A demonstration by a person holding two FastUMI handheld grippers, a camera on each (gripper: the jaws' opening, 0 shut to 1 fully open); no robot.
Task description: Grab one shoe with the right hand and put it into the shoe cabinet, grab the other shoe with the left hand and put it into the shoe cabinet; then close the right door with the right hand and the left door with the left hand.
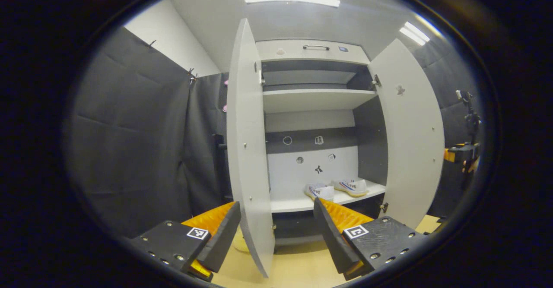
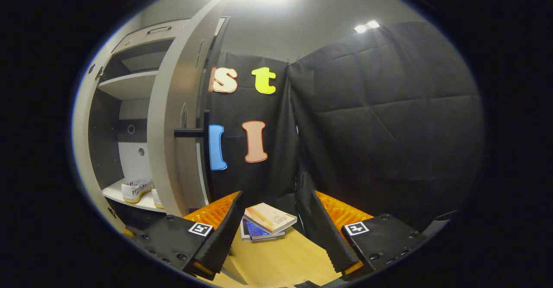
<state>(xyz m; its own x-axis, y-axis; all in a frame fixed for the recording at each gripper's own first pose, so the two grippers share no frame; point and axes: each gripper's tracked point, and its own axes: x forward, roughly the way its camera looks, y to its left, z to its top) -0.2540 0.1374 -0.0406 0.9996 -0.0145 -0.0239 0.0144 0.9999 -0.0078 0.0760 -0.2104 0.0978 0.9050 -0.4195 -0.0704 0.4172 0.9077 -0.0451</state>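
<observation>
Black cloth walls the booth around my shoe cabinet (image 1: pixel 314 100), both doors swung wide. Ahead of my left gripper (image 1: pixel 276 232), jaws spread and empty, the left door (image 1: pixel 248 150) stands edge-on between its fingers; two shoes (image 1: pixel 337 188) sit on the low shelf beyond. My right gripper (image 2: pixel 270 232) gapes empty, right door (image 2: pixel 170 119) up to its left, books (image 2: pixel 265 221) just ahead.

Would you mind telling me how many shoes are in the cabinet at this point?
2. Both sit side by side on the lower shelf of the open shoe cabinet: the left shoe nearer the middle, the right shoe beside it, closer to the right door.
</observation>
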